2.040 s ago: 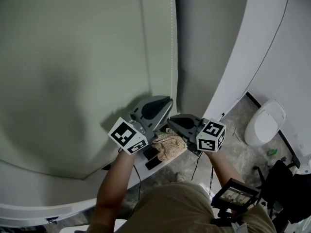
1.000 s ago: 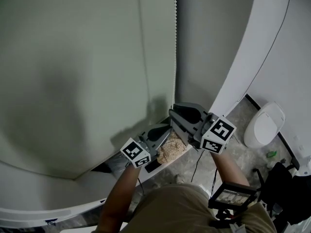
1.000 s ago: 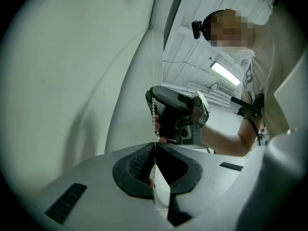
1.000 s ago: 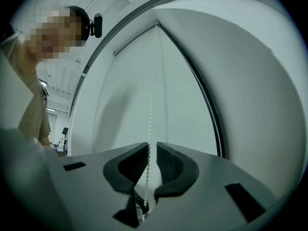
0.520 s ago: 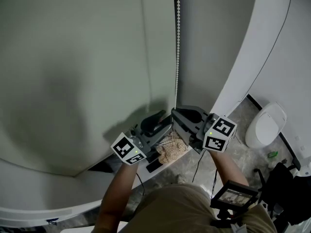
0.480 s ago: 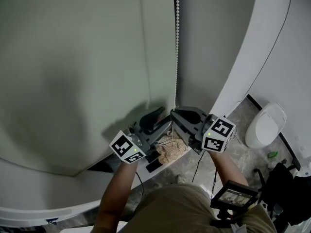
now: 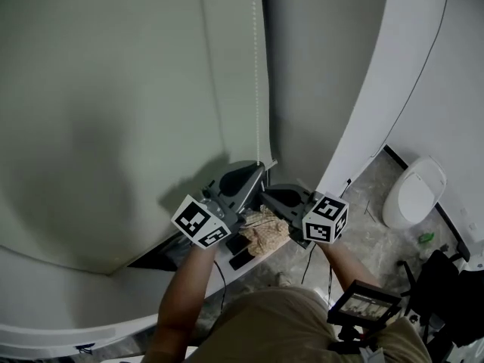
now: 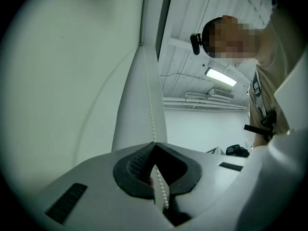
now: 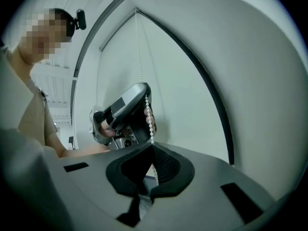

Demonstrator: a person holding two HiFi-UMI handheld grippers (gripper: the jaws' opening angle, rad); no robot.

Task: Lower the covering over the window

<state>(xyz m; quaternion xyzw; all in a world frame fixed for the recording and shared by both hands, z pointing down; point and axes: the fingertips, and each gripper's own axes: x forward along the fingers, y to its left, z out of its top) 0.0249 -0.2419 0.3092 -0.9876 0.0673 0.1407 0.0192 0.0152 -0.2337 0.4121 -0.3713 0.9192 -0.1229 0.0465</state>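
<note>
Two grippers, a left gripper (image 7: 257, 169) and a right gripper (image 7: 265, 193); one bead chain (image 7: 256, 66); one window blind (image 7: 113, 89); one crumpled cloth (image 7: 265, 230); one person (image 7: 280, 324).

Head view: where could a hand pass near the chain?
Free: the wall between chain and arch, and along the blind left of the chain. Crowded: the chain's foot, where the left gripper, jaws just closed, and right gripper clamp it above the cloth.

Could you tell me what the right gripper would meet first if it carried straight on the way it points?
Probably the left gripper, shut on the same bead chain just ahead; the blind lies beyond, though depth is hard to judge.
</note>
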